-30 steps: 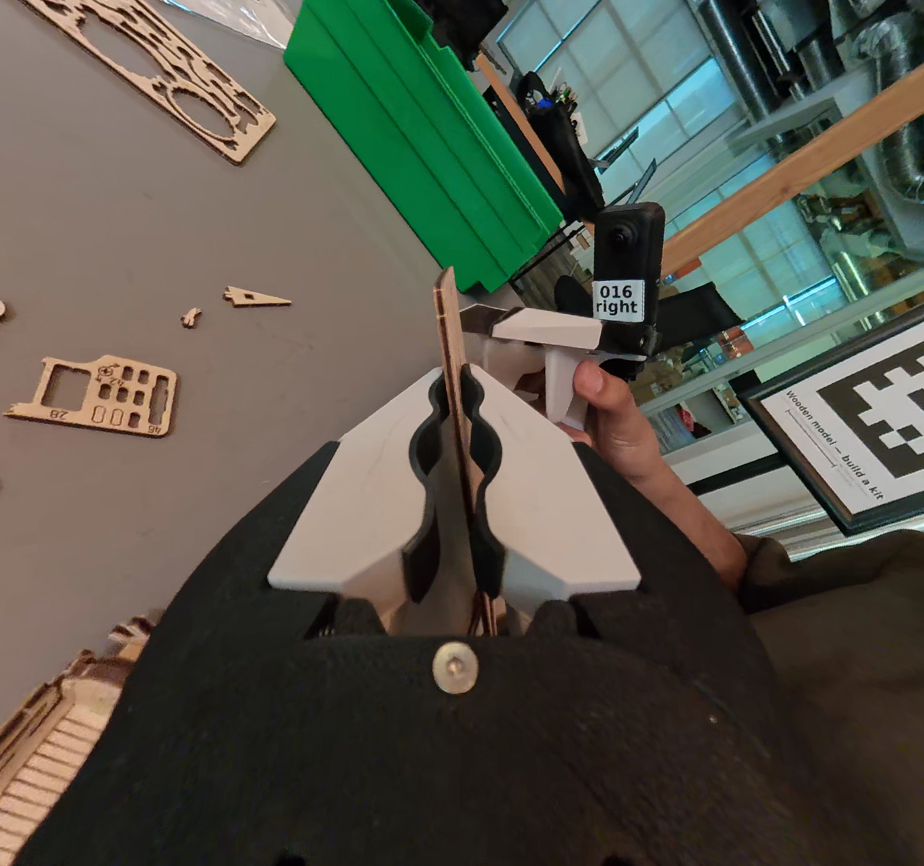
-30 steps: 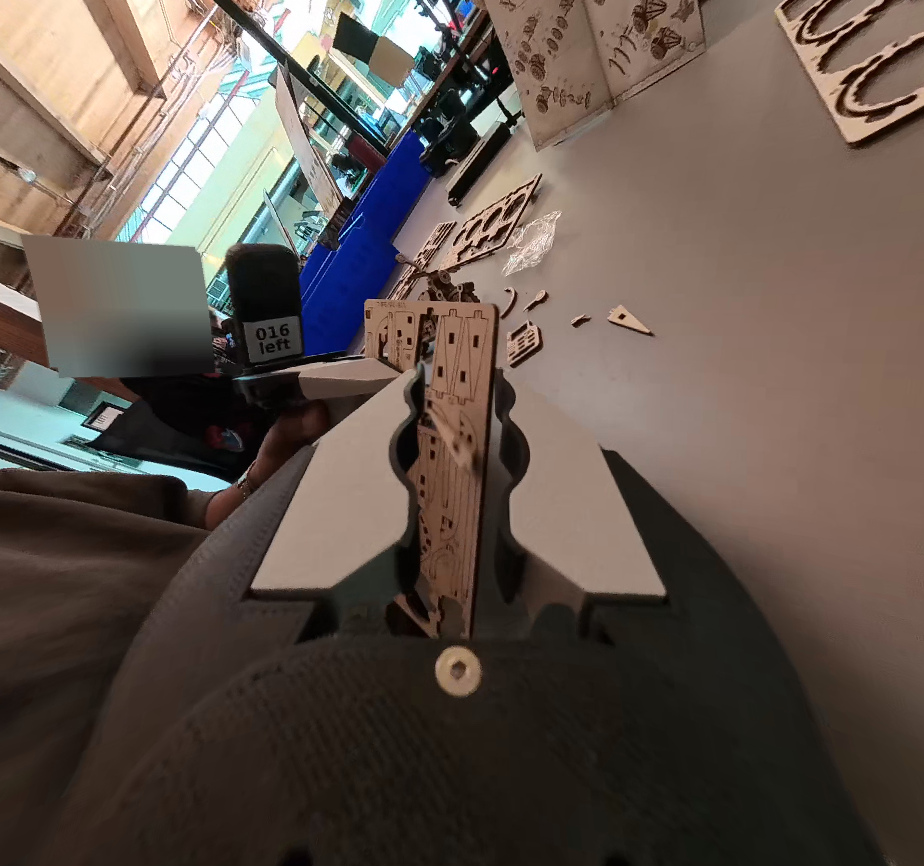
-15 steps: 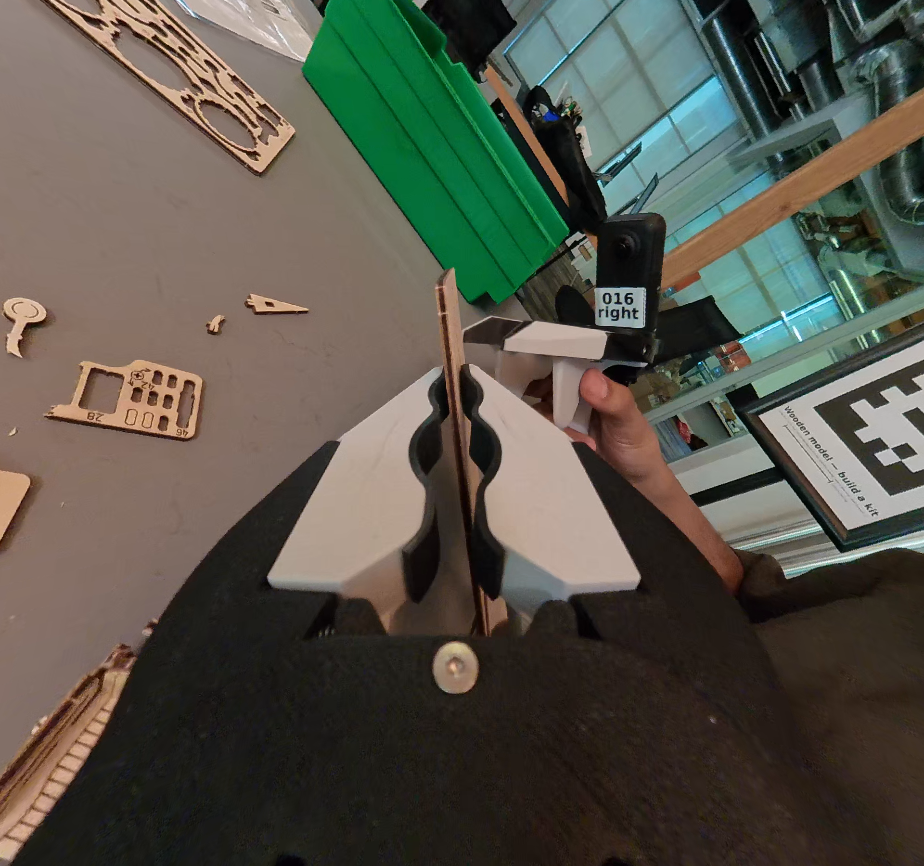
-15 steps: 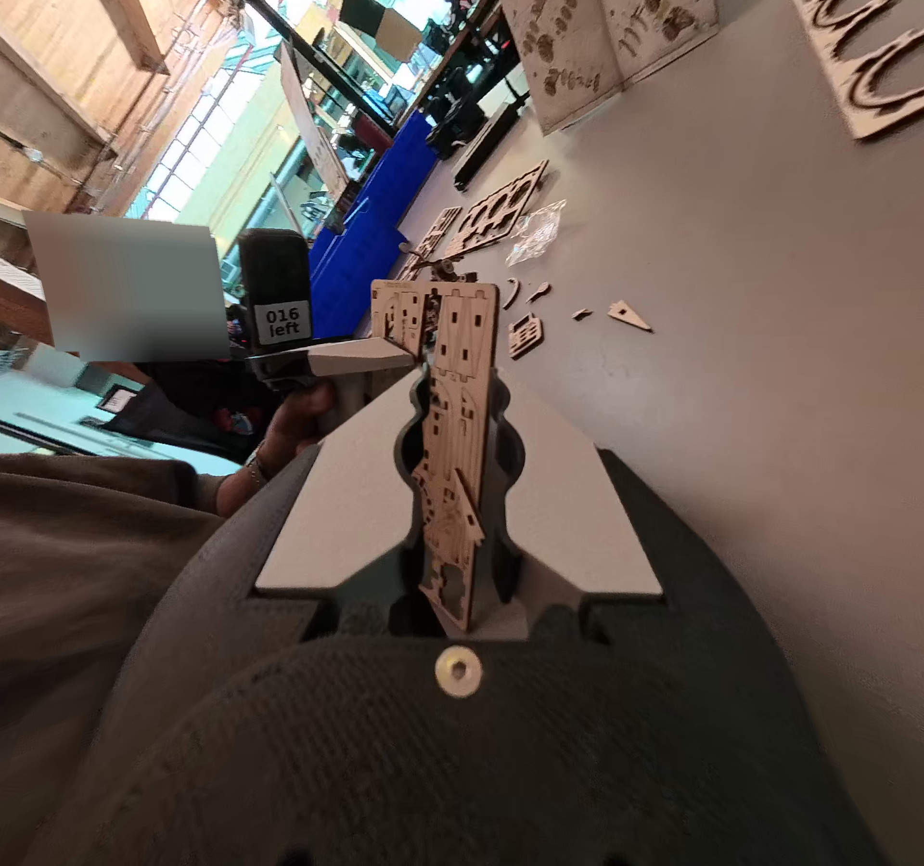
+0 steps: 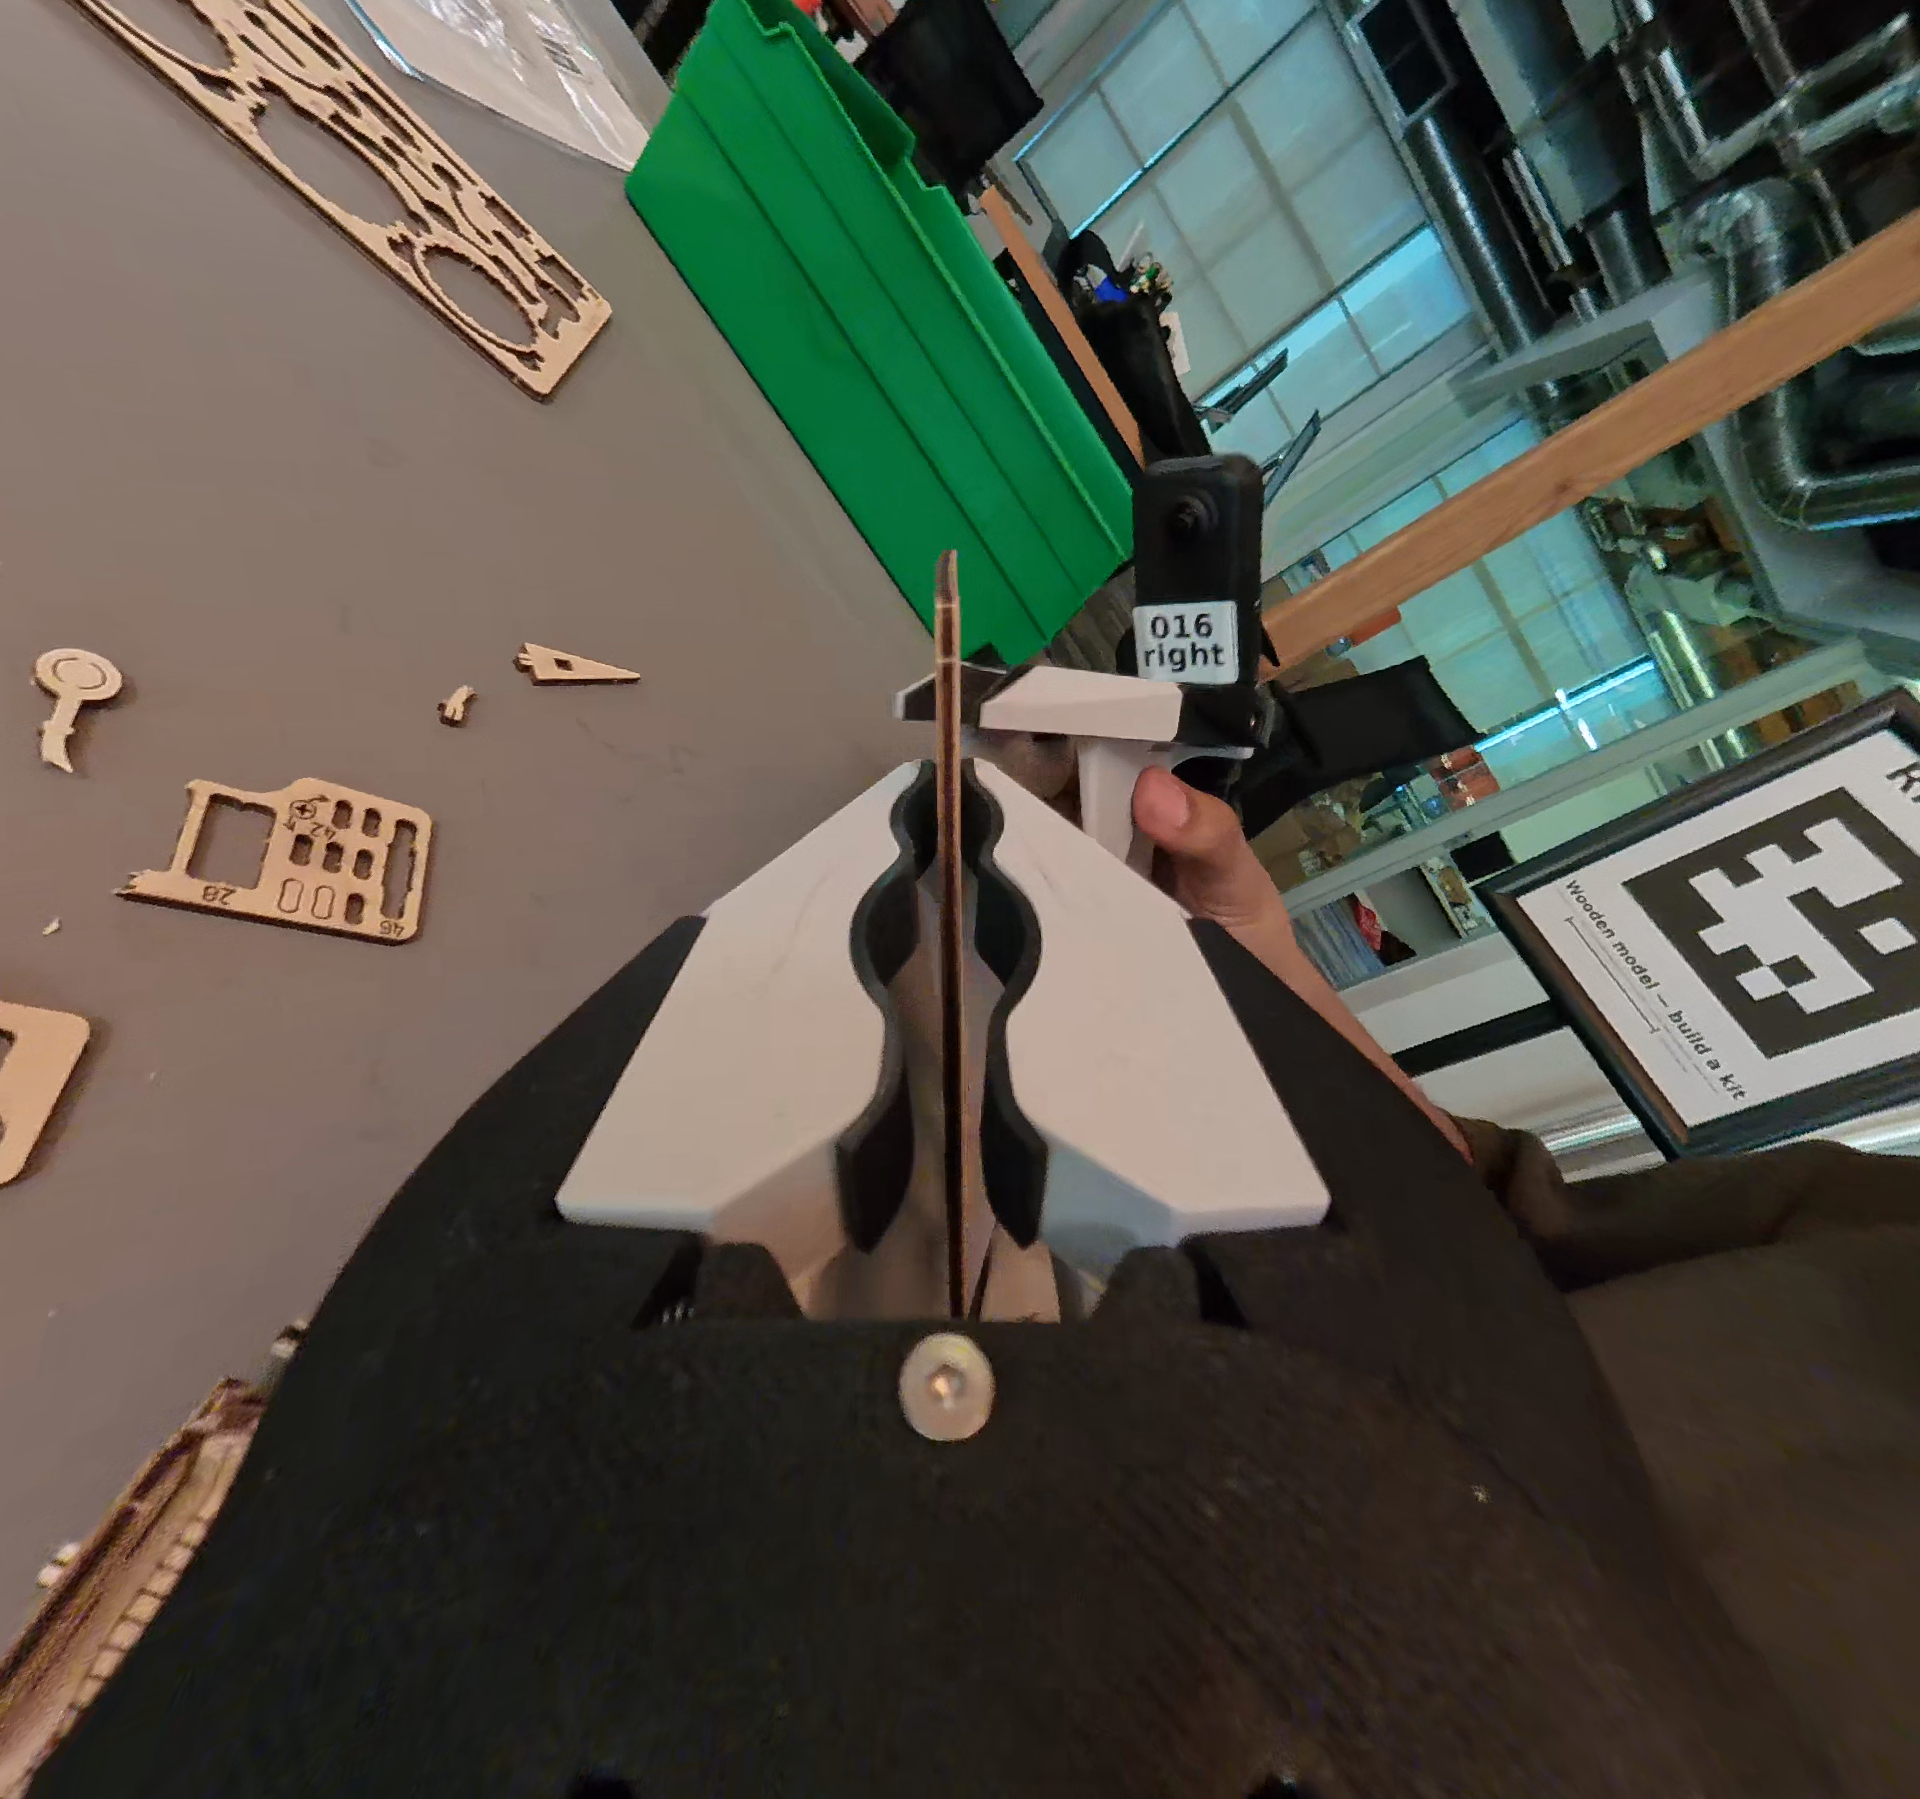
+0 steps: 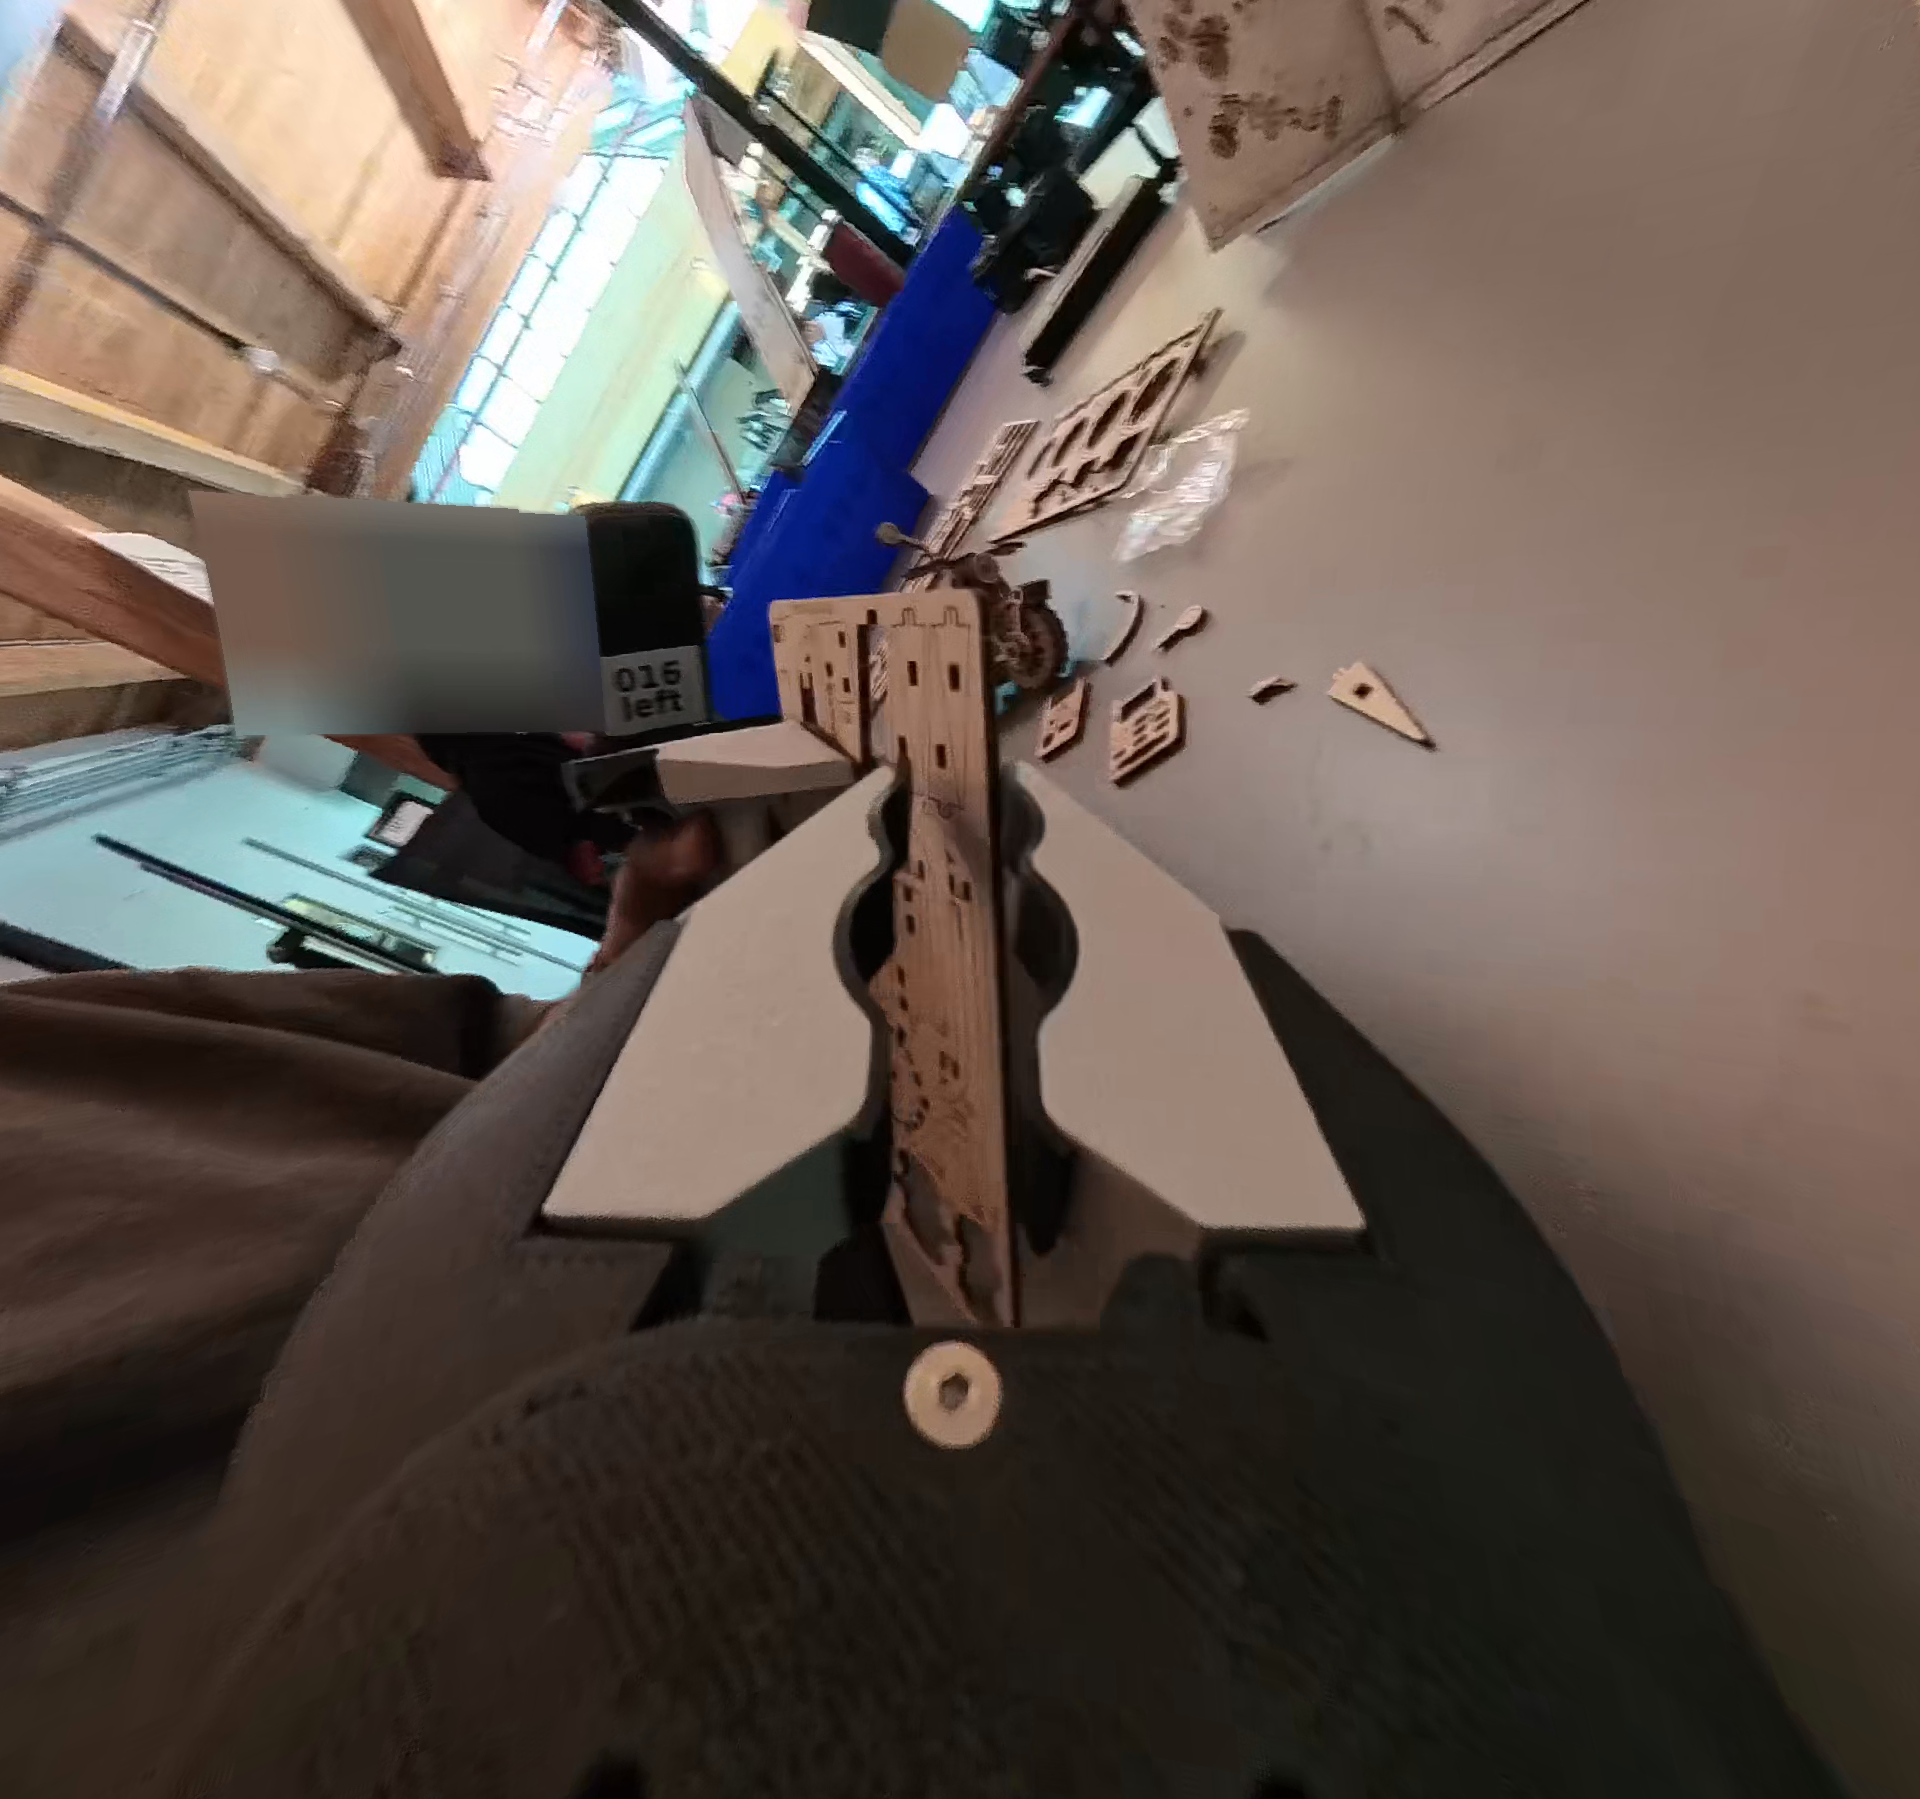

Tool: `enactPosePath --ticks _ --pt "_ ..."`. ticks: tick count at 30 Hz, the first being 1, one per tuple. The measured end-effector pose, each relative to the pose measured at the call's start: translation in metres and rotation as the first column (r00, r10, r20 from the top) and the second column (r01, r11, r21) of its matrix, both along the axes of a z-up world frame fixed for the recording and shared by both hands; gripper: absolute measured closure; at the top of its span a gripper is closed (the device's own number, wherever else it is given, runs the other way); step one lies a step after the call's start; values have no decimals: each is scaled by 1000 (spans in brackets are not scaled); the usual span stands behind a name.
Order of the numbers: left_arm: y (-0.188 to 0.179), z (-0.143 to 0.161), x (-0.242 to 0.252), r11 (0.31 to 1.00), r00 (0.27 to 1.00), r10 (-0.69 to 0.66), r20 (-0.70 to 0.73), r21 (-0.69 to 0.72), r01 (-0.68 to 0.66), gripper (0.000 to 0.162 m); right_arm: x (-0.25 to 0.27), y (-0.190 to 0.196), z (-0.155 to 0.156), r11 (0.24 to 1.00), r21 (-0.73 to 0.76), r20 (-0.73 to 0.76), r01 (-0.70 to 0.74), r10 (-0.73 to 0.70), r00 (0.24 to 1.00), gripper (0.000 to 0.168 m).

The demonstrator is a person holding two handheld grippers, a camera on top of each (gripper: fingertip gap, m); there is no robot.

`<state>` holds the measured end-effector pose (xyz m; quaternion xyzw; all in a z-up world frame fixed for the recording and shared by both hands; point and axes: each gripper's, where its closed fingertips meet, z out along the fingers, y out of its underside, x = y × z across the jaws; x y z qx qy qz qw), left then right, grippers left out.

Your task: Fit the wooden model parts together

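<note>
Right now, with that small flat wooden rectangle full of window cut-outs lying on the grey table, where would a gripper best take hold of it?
Probably from straight above. The small wooden cut-out rectangle lies flat on the grey table with clear space around it, so a finger could come down beside each of its two long straight edges and pinch across the narrow width.

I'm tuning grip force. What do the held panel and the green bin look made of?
The held panel looks like thin, unfinished laser-cut plywood: pale face, dark burnt edges and cut-outs. The green bin looks like moulded plastic: uniform colour, slight sheen, ribbed walls.
</note>
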<state>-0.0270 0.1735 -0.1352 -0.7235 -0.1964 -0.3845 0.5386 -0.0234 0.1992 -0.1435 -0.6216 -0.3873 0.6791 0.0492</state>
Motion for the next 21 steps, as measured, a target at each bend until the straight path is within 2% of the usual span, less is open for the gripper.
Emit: enactPosePath --ticks 5,12,17,21 --pt "-2 3 12 996 995 -89 48 14 89 162 2 -9 6 997 -61 -30 -47 45 999 151" --pt "-3 6 12 996 993 -89 80 25 88 162 6 -14 13 993 -99 -64 -70 63 996 161" --pt "-4 9 13 995 989 -99 108 37 96 162 8 -15 16 988 -129 -76 -81 72 995 163" --pt "-5 9 14 995 990 -98 100 40 95 162 8 -16 14 993 -94 -70 -75 68 995 161"
